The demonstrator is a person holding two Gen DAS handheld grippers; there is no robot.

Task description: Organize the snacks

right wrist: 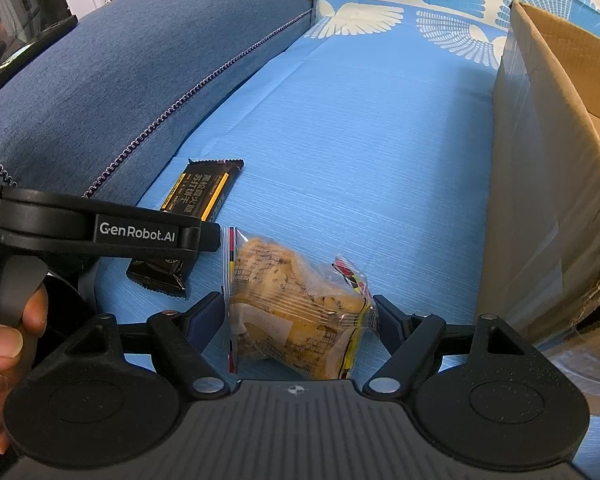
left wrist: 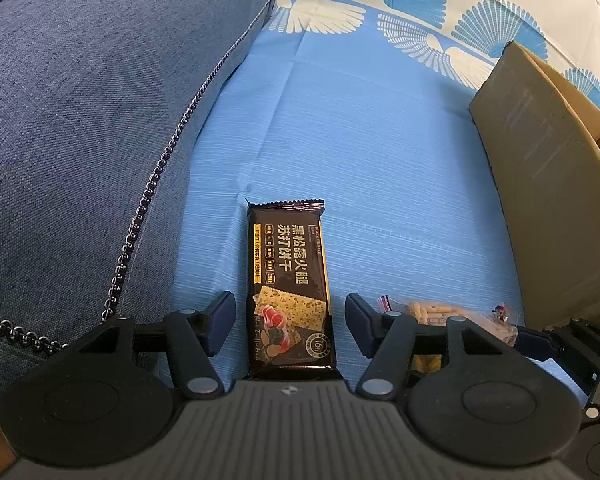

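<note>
I am looking down at a blue cloth (left wrist: pixel 380 160) with a fan print along its far edge, spreading across most of both views. A big denim-blue cushion (left wrist: pixel 80 120) is lying along its left side, its beaded trim (left wrist: pixel 156 176) running down the seam. On the right, a cardboard box (left wrist: pixel 540 168) is standing on the cloth with its top flaps open; in the right wrist view its near wall (right wrist: pixel 548 184) is showing clear tape.

My left gripper (left wrist: pixel 290 324) is sitting spread wide over a black cracker pack (left wrist: pixel 288 284), which is lying flat on the cloth near the cushion's edge, its long side pointing away from me. Both fingers are flanking its near end with a gap on each side, so I am not gripping it.

My right gripper (right wrist: pixel 300 320) is standing just beside the left one, closer to the box. Its fingers are straddling a clear biscuit bag (right wrist: pixel 296 304) that is resting on the cloth just to the right of the pack. The right finger (right wrist: pixel 388 320) is sitting right against the bag's crimped end, and the left finger (right wrist: pixel 204 316) is very near its other edge; I cannot tell whether they are actually pinching it.

From the right wrist view the left gripper's body, marked GenRobot.AI, is crossing over the pack's near half, and a hand (right wrist: pixel 4 340) is wrapping its handle.
</note>
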